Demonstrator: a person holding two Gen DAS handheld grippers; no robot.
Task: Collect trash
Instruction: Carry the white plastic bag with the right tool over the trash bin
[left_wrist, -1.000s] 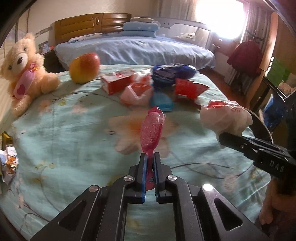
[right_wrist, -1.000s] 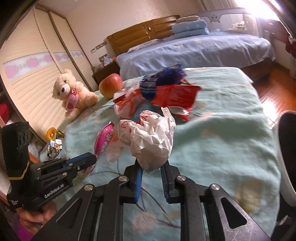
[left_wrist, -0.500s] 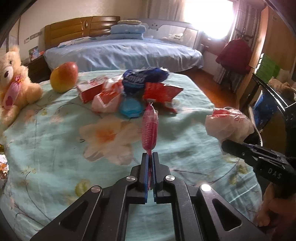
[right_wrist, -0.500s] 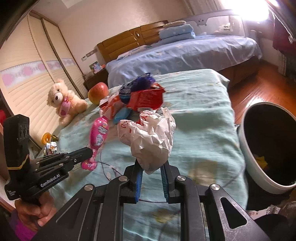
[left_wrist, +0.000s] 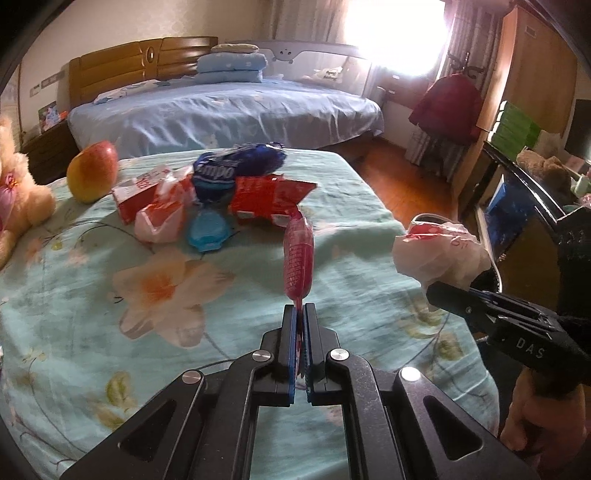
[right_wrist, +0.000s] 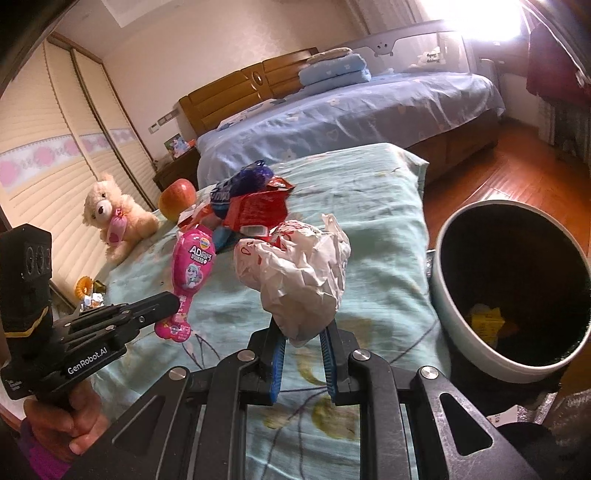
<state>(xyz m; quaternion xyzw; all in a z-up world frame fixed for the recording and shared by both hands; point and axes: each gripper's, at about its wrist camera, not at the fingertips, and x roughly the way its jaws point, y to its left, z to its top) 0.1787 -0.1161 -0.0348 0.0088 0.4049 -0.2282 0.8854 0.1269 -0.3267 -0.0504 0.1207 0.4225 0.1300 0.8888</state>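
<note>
Both claws clamped — left claw (left_wrist: 300, 314) w/ pink packet (left_wrist: 297, 266), right claw (right_wrist: 303, 334) w/ crumpled white bag (right_wrist: 295, 280).

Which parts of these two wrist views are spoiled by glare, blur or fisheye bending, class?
Left wrist view: the window blows out to white, and the floral bedspread is slightly motion-smeared. Right wrist view: glare washes out the top right corner, the wardrobe doors bow with fisheye curvature, and the bin interior is deeply shadowed.

- Teddy bear (right_wrist: 110, 218) sits on the floral bedspread (left_wrist: 92, 302).
- Apple (left_wrist: 92, 171) lies near it.
- Blue bed (left_wrist: 221, 110) behind, folded pillows (left_wrist: 231, 68) stacked by the headboard.
</note>
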